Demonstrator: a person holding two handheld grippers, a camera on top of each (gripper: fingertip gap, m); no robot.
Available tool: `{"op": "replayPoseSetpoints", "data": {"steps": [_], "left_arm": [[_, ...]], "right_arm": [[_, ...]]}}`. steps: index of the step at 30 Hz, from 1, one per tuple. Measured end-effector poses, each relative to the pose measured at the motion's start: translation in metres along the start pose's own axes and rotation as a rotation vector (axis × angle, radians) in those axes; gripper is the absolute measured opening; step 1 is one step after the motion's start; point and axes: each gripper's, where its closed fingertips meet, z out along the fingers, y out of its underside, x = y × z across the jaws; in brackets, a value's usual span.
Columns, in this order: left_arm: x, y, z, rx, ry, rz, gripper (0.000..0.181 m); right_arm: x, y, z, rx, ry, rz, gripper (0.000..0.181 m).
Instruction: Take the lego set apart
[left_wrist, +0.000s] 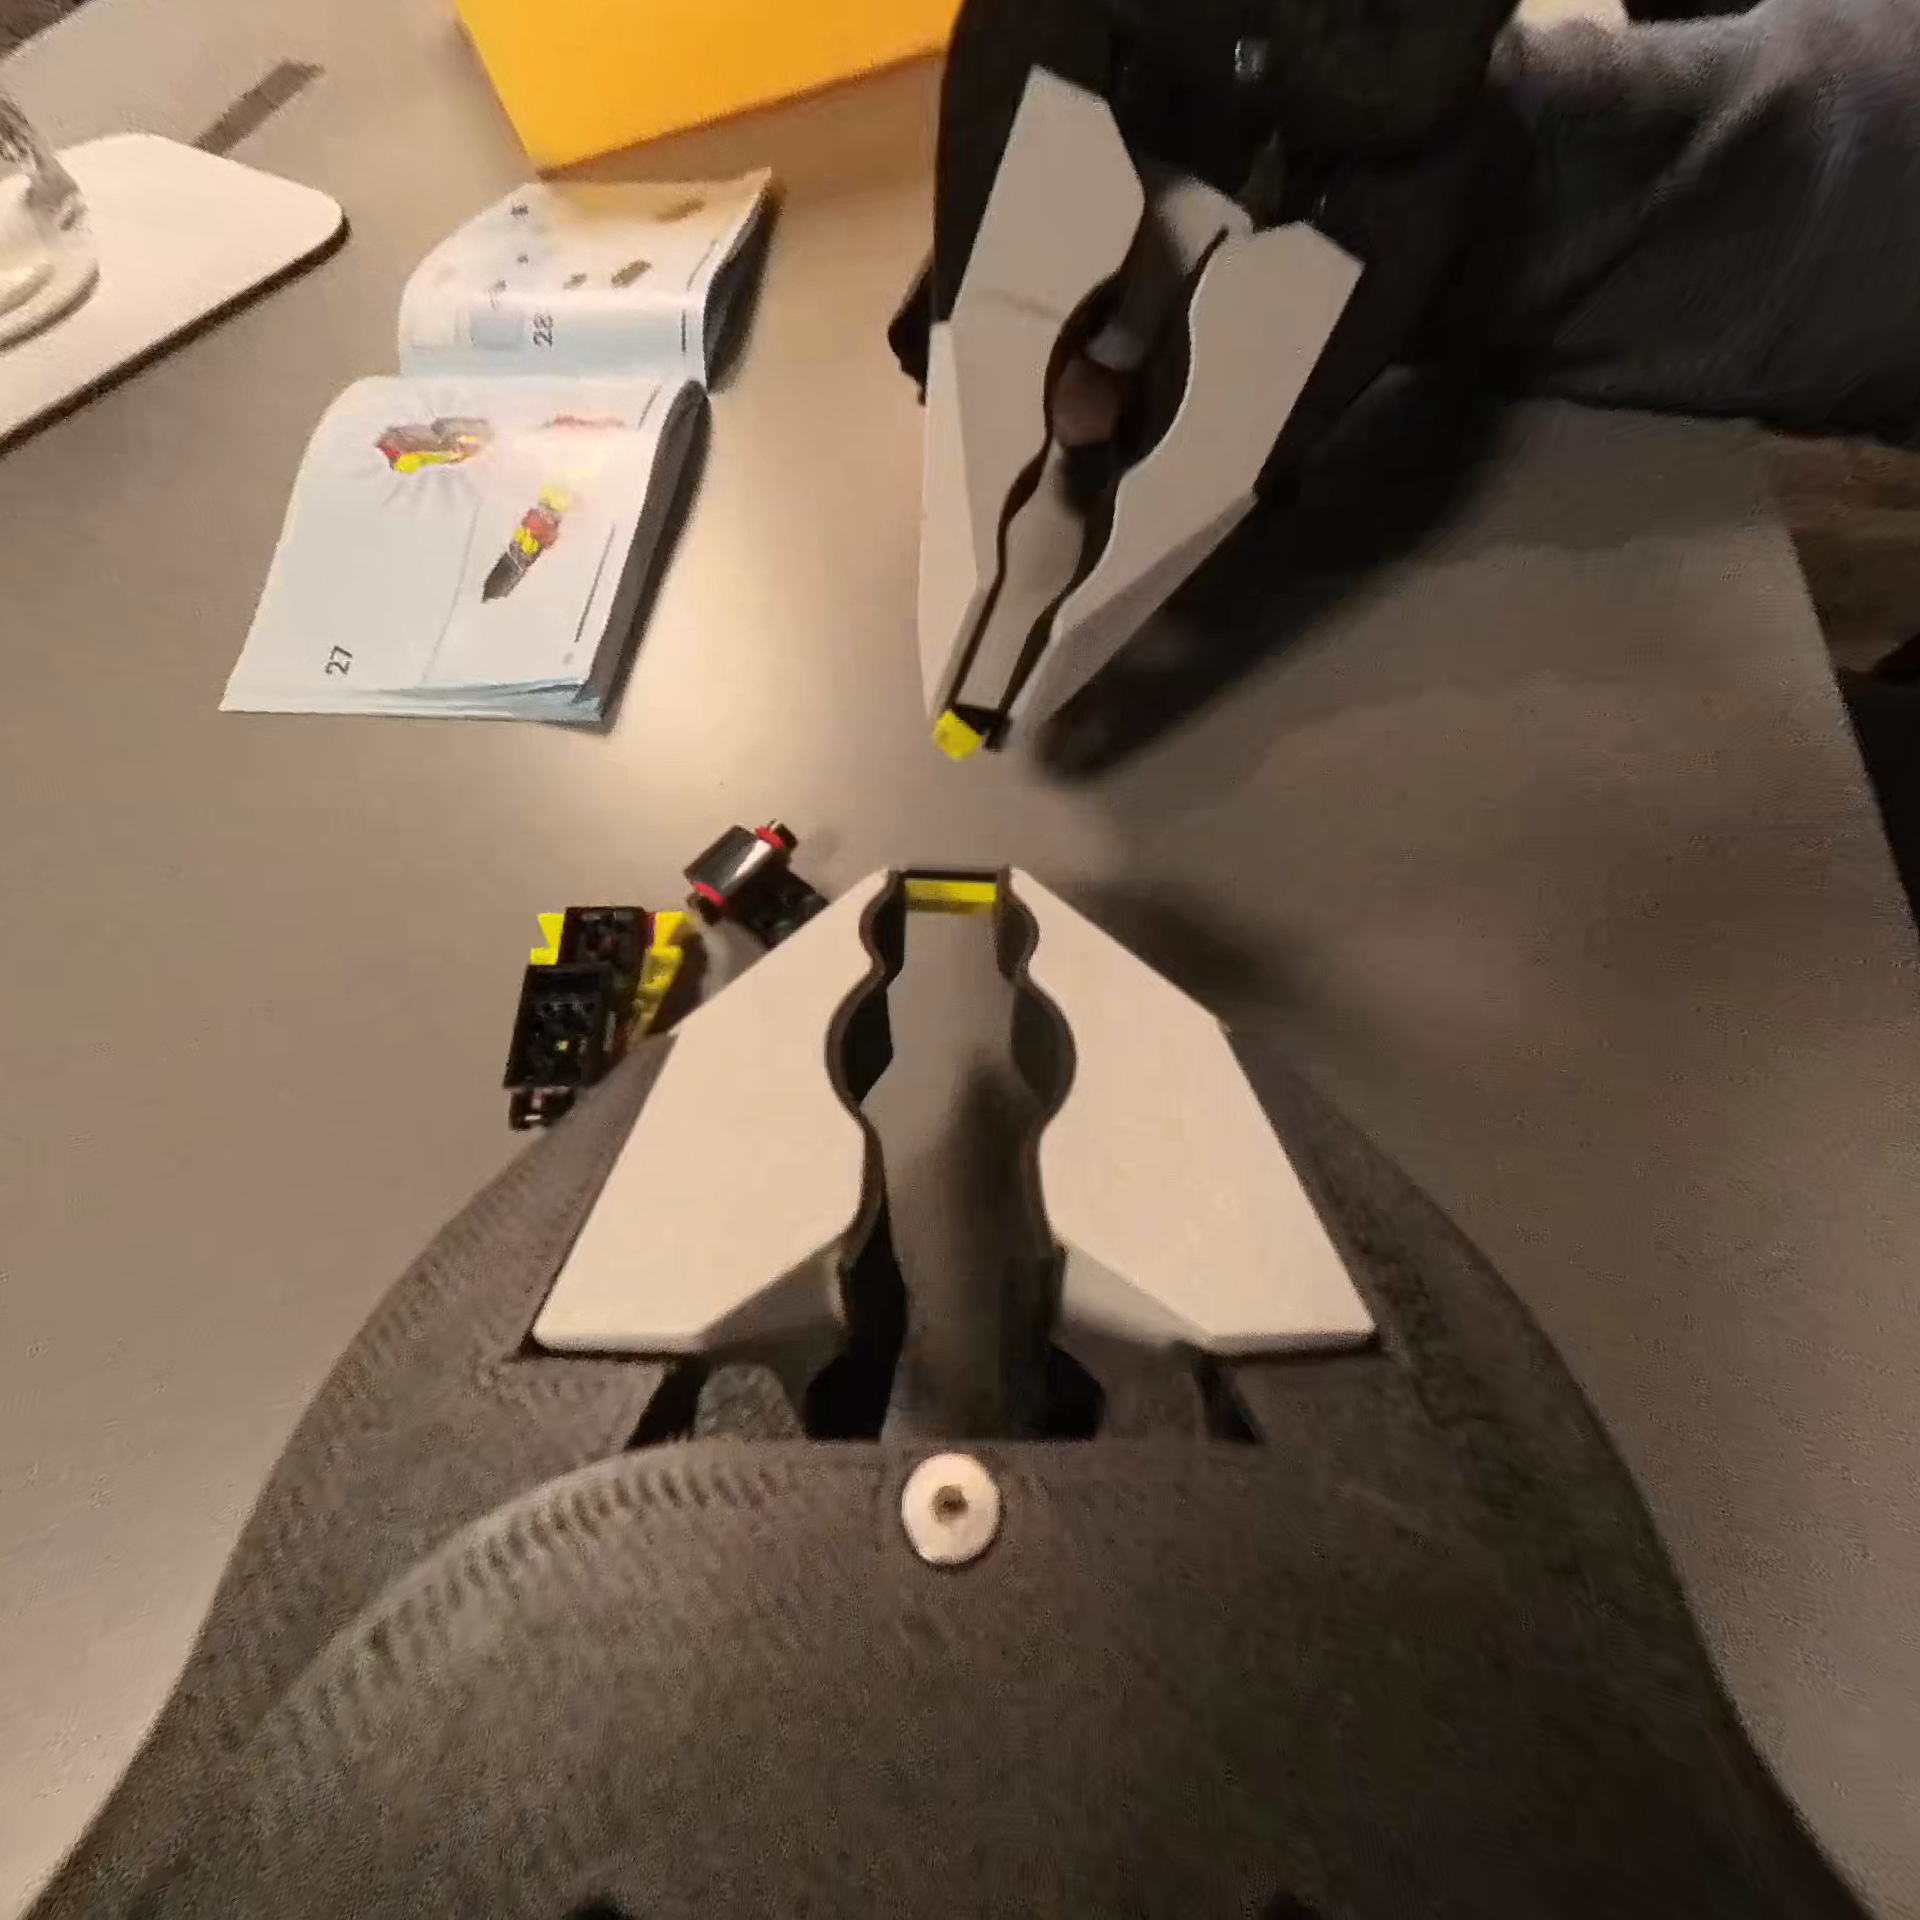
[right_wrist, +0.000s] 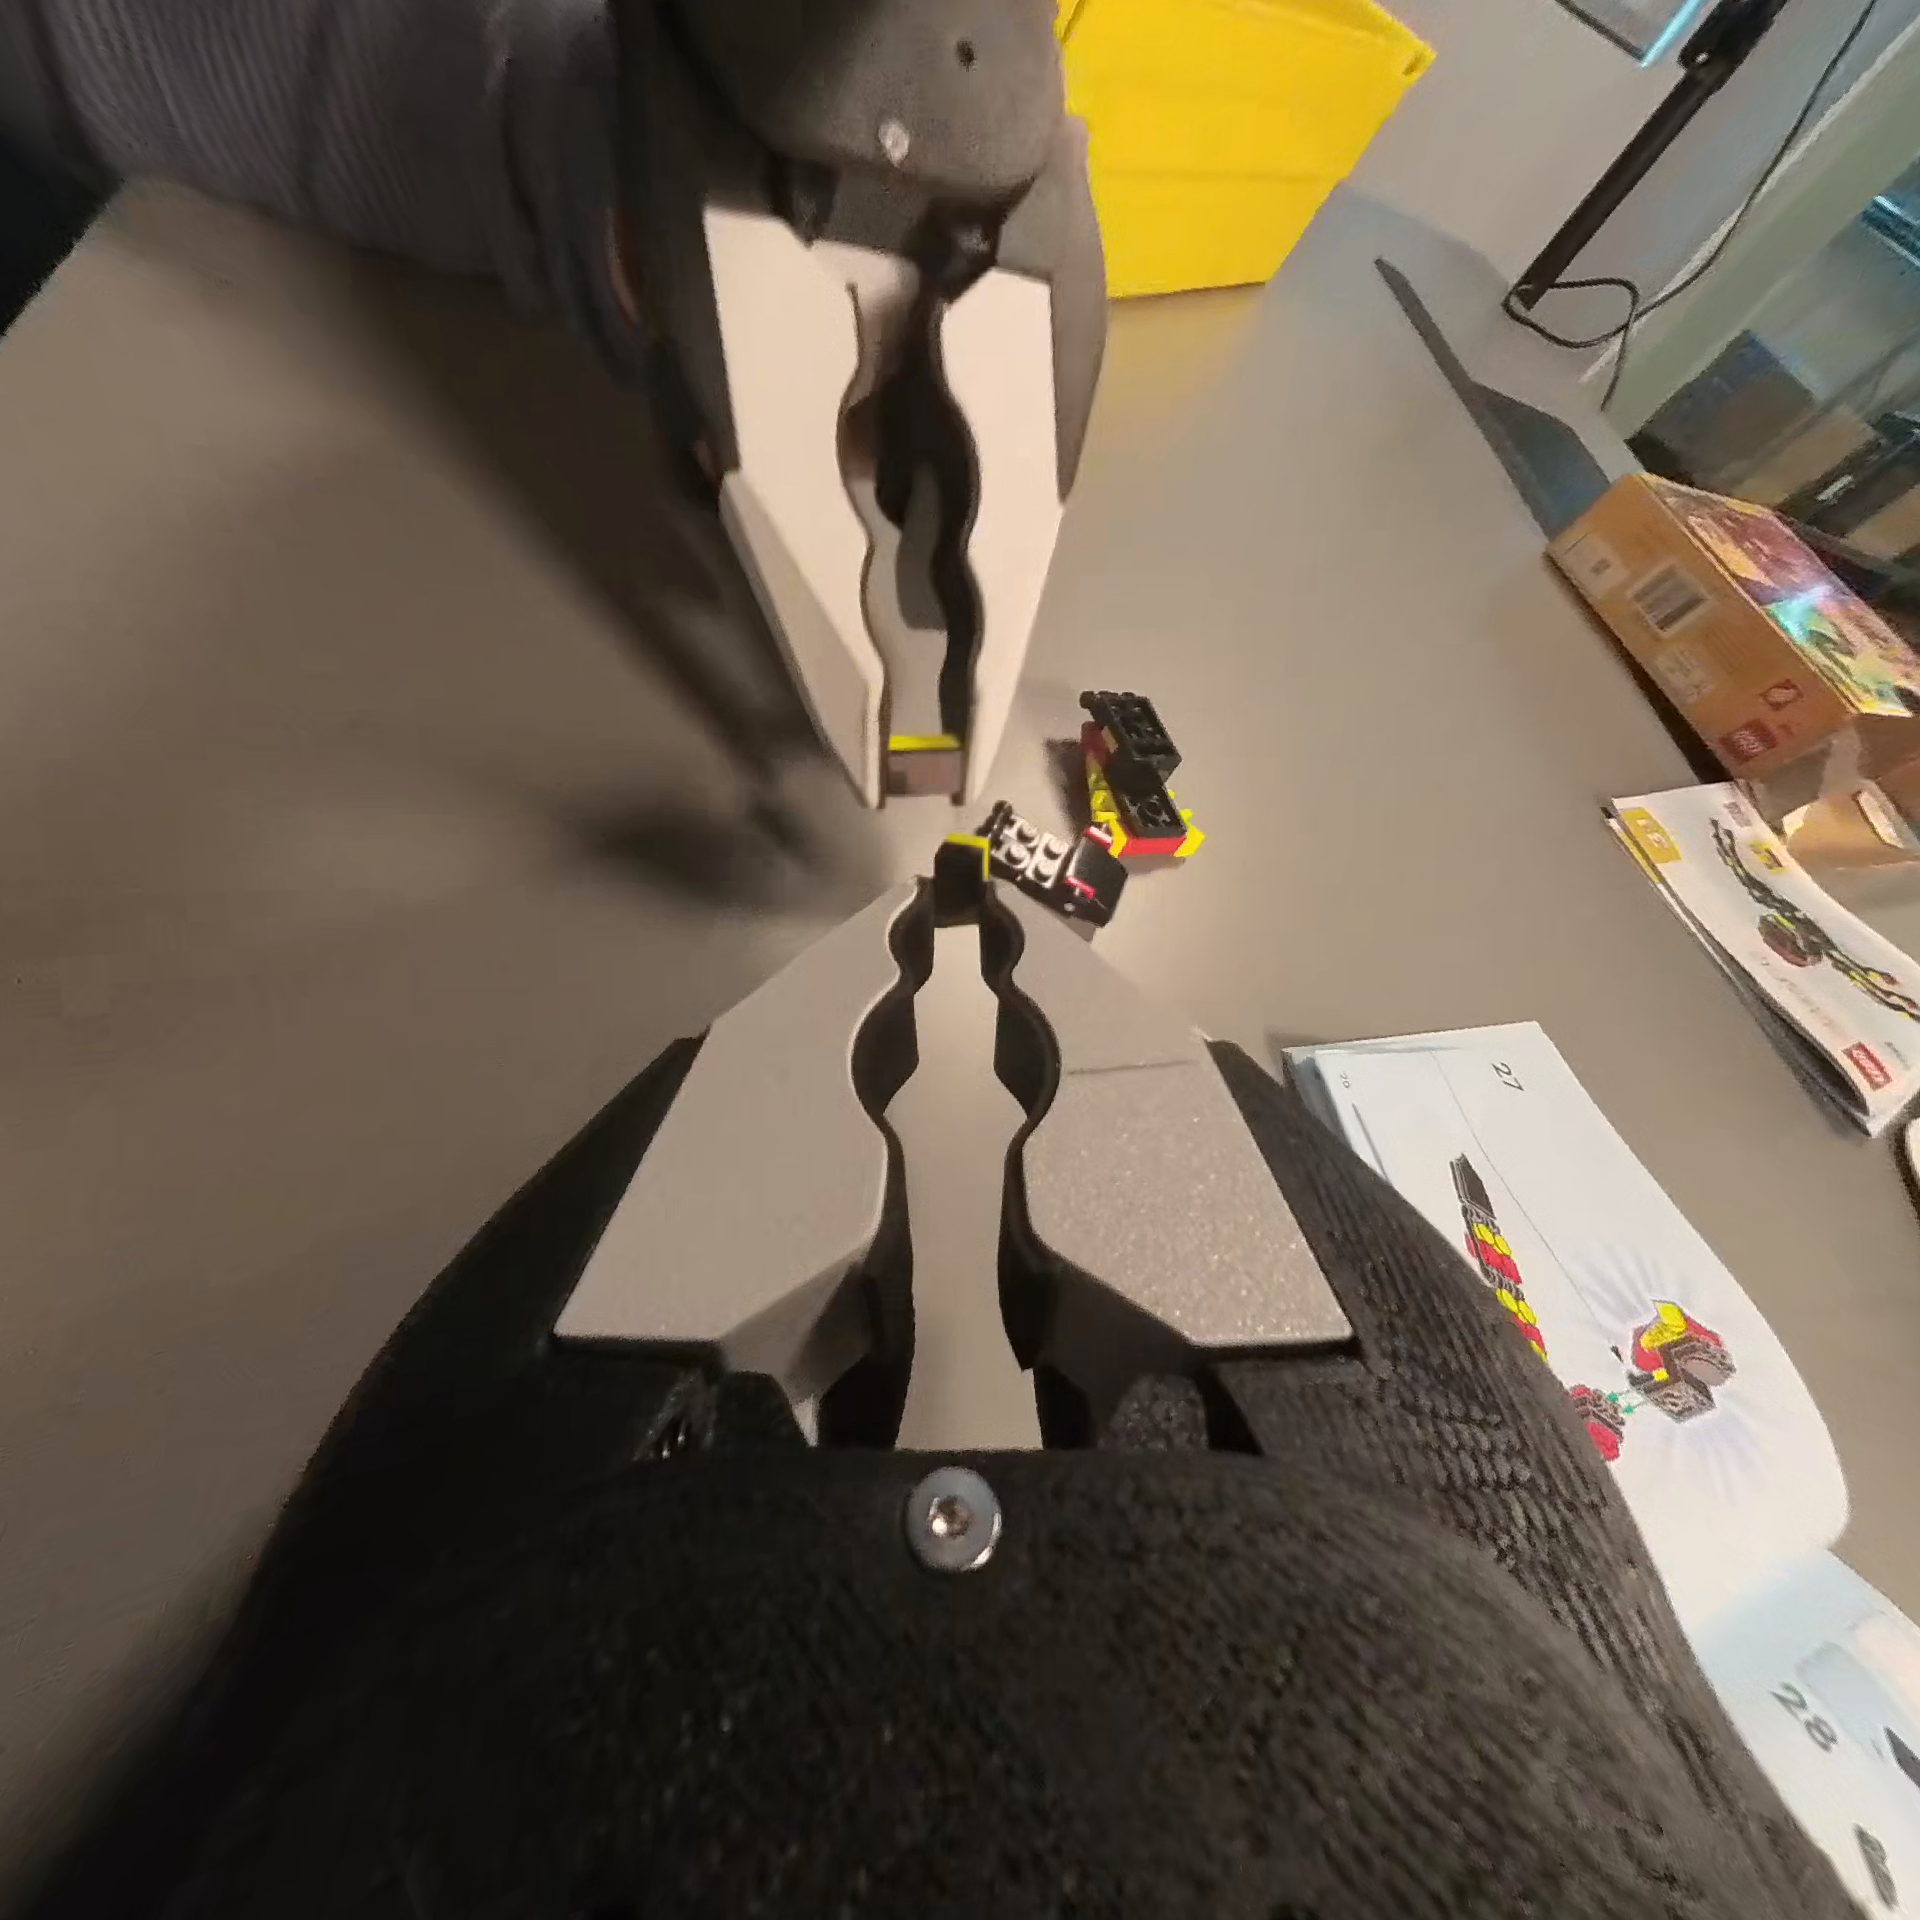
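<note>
Left wrist view: my left gripper (left_wrist: 951, 896) fingers pinch a small yellow lego plate (left_wrist: 948, 894); my right gripper (right_wrist: 956, 899) fingers clamp a small black-and-yellow brick (right_wrist: 958, 868) (just split, I judge). Black, red and yellow lego clusters (right_wrist: 1138, 790) lie on the grey surface (right_wrist: 364, 883), awaiting disassembly.

A grey table (left_wrist: 1455, 935) carried a cluster of black, yellow and red lego pieces (left_wrist: 582, 997), an open instruction booklet (left_wrist: 468, 540), a yellow bin (right_wrist: 1226, 135) and a cardboard lego box (right_wrist: 1735, 623) toward its edge.
</note>
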Motion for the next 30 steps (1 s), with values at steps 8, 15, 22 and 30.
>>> {"op": "replayPoseSetpoints", "data": {"steps": [8, 15, 22, 30], "left_arm": [[0.014, -0.032, -0.006, 0.190, 0.128, -0.168, 0.035], [0.013, -0.049, -0.022, 0.331, 0.072, -0.027, 0.014], [0.023, -0.058, -0.026, 0.386, 0.048, 0.102, 0.009], [0.025, -0.056, -0.028, 0.332, 0.067, 0.095, 0.006]], "right_arm": [[0.001, -0.021, -0.003, 0.097, 0.085, -0.176, 0.006], [-0.005, -0.041, -0.010, 0.212, 0.055, -0.134, 0.005], [-0.011, -0.053, -0.017, 0.314, -0.067, 0.032, 0.006], [-0.014, -0.053, -0.016, 0.301, -0.131, 0.104, 0.005]]}}
